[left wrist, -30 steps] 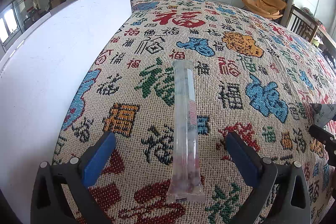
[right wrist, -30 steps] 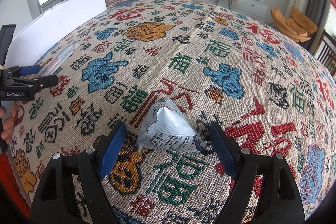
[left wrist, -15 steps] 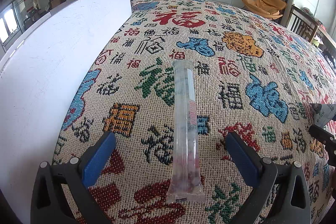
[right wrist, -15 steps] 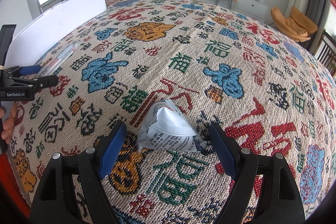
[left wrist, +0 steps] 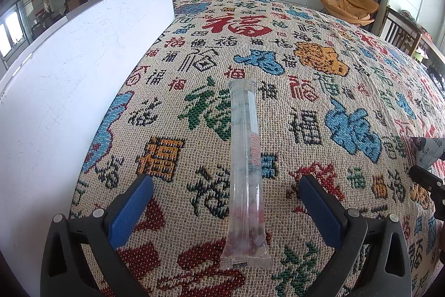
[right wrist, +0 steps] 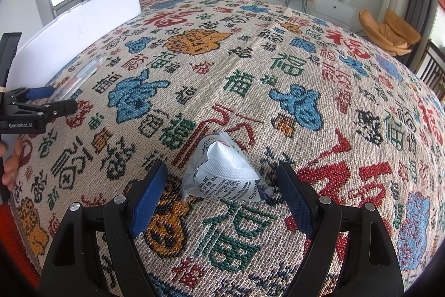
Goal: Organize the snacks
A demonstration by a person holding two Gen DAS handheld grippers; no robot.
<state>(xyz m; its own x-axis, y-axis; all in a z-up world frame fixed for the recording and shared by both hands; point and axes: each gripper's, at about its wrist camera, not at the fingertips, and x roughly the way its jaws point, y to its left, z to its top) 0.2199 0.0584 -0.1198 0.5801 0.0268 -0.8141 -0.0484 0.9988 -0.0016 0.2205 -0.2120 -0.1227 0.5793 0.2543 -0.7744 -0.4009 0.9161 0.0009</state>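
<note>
Across the patterned cloth point(left wrist: 319, 107) | clear tube snack point(left wrist: 246, 171) at lower centre, long axis straight up the frame, between wide-open, empty left gripper point(left wrist: 226, 203) | white pouch point(right wrist: 222, 174) between wide-open, empty right gripper point(right wrist: 222, 195).

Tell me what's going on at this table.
A person holds a gripper in each hand over a patterned tablecloth, sorting snacks. The left gripper is open around the near end of a long clear snack tube. The right gripper is open around a crumpled white packet. Neither snack is gripped yet. A white board stands along the left.
</note>
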